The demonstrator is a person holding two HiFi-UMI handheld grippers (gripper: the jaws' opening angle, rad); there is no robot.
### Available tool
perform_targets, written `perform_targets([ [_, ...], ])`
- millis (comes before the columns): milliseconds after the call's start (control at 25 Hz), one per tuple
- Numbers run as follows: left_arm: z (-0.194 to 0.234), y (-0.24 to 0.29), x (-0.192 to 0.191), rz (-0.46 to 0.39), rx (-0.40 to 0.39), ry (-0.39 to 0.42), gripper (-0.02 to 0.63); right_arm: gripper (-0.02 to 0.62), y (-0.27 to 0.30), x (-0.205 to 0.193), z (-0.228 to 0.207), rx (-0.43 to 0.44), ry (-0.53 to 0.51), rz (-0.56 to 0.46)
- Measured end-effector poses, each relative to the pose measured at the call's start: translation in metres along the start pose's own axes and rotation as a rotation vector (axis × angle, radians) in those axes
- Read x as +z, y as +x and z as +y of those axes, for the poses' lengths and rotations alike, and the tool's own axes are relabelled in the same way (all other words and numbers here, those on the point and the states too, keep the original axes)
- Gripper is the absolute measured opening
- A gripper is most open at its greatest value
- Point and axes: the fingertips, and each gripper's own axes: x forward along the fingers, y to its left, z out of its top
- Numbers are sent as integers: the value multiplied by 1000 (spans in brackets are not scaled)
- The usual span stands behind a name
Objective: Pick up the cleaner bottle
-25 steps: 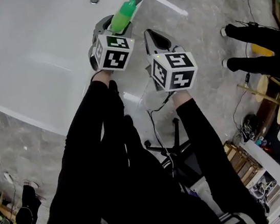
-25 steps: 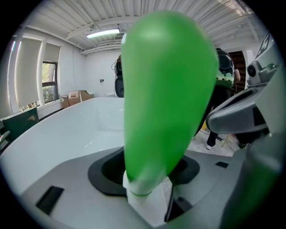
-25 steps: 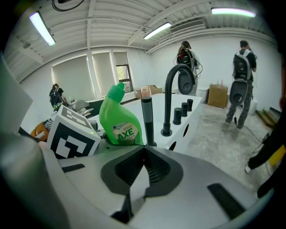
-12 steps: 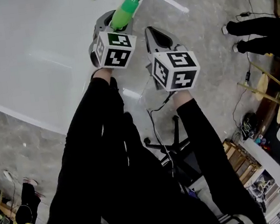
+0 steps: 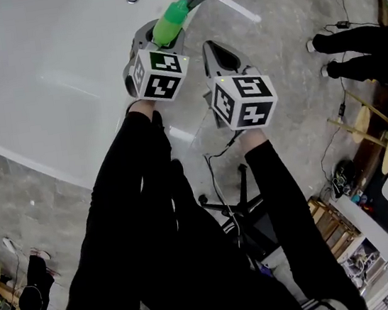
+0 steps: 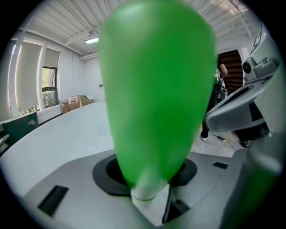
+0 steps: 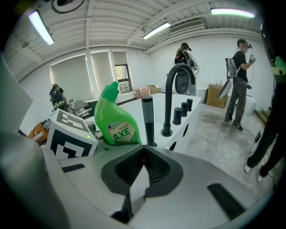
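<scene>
Right gripper view showed the green, AXE-labelled cleaner bottle (image 7: pixel 117 120) upright, neck on top. The left gripper (image 5: pixel 160 39) clamped it; the right gripper (image 7: pixel 144 156) was closed.

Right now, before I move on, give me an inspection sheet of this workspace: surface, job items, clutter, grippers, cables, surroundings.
Surface: white bathtub, with grey floor around it.
Job's things: green cleaner bottle, held in the left gripper.
Clutter: black faucet and small black fittings on the tub deck.
Grippers: left gripper shut on the bottle; right gripper jaws together, nothing between them.
Cables: black cable trailing below the right gripper.
Surroundings: person's legs at right; chair base below.
</scene>
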Motion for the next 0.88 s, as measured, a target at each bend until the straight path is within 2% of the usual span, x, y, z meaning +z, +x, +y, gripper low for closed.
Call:
perform_targets([
  [440, 10, -36, 23, -37, 38, 18, 195, 2, -12, 23, 9, 13, -14, -41],
  [880, 32, -91, 57, -98, 94, -2, 195, 2, -28, 56, 44, 61, -61, -100],
])
